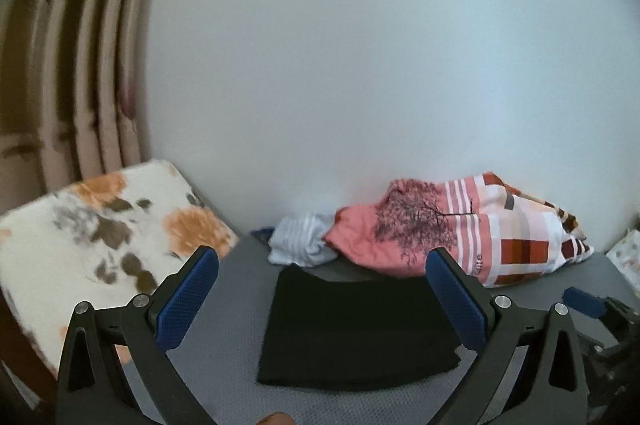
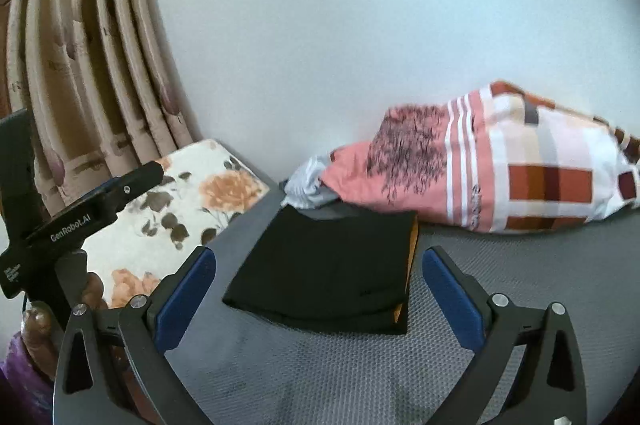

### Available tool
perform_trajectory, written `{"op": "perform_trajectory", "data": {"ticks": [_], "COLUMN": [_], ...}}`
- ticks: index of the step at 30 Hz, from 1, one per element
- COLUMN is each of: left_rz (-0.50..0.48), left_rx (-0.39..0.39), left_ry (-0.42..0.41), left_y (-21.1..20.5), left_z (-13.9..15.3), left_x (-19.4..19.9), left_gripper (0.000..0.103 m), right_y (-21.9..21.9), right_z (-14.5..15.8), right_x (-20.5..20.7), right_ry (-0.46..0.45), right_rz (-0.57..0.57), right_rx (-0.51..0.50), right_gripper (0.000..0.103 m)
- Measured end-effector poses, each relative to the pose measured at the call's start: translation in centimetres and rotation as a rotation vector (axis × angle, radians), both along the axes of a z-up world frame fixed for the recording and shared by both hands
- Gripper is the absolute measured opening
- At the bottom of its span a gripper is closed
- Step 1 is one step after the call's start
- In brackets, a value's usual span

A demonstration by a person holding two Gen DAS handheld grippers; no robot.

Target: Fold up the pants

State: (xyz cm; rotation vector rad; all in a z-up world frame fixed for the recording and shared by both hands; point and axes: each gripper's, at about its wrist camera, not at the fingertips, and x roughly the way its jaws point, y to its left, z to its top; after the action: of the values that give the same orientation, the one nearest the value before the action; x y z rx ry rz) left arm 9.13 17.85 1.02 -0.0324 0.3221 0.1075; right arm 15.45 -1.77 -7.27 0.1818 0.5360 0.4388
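Observation:
The black pants (image 1: 356, 329) lie folded into a compact rectangle on the grey mat (image 1: 224, 305). In the right wrist view the pants (image 2: 332, 265) show an orange inner edge on their right side. My left gripper (image 1: 322, 265) is open and empty, held just above and in front of the pants. My right gripper (image 2: 320, 265) is open and empty, also held above the near side of the pants. The left gripper's body shows at the left of the right wrist view (image 2: 80, 209), and the right gripper's blue pad shows at the right of the left wrist view (image 1: 584, 303).
A pink and white patterned bundle of bedding (image 1: 472, 229) (image 2: 500, 169) and a pale striped cloth (image 1: 300, 241) lie behind the pants against the white wall. A floral cushion (image 1: 100, 241) (image 2: 180, 205) sits to the left. Curtains (image 2: 88, 57) hang at the far left.

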Motion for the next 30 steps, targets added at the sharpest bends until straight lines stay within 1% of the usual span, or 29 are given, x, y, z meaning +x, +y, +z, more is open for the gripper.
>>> {"op": "perform_trajectory", "data": {"ticks": [3,6,12,18,21,30], "left_rz": [0.020,0.009,-0.005,-0.002,-0.012,-0.022], "left_rx": [0.058,0.068,0.054,0.045,0.031,0.039], "left_ry": [0.011,0.009,0.025,0.030,0.043,0.067], "left_y": [-1.2,-1.9,-2.5,-2.5,-2.3,-2.5], "left_z": [1.1,1.6,2.0,1.7,1.4,0.5], "left_x": [-1.5,-3.0,-5.3,-6.7,-6.9,-7.3], "left_gripper": [0.103,0.103,0.103,0.103,0.103,0.103], "right_y": [-0.4,-0.5,-0.9,-1.0,-0.6,0.1], "right_z": [1.4,2.2,3.0,3.3,3.4,3.2], "right_x": [-1.8,-3.2,-5.4,-6.6,-7.1,-7.7], "right_ry": [-0.028,-0.040,-0.043,-0.032,-0.029,-0.013], "right_rz": [-0.001,0.001,-0.009,-0.009,0.000,0.019], "right_rx": [0.001,-0.007,-0.015,-0.015,-0.027,-0.030], "right_gripper": [0.103,0.103,0.103,0.103,0.103,0.103]}}
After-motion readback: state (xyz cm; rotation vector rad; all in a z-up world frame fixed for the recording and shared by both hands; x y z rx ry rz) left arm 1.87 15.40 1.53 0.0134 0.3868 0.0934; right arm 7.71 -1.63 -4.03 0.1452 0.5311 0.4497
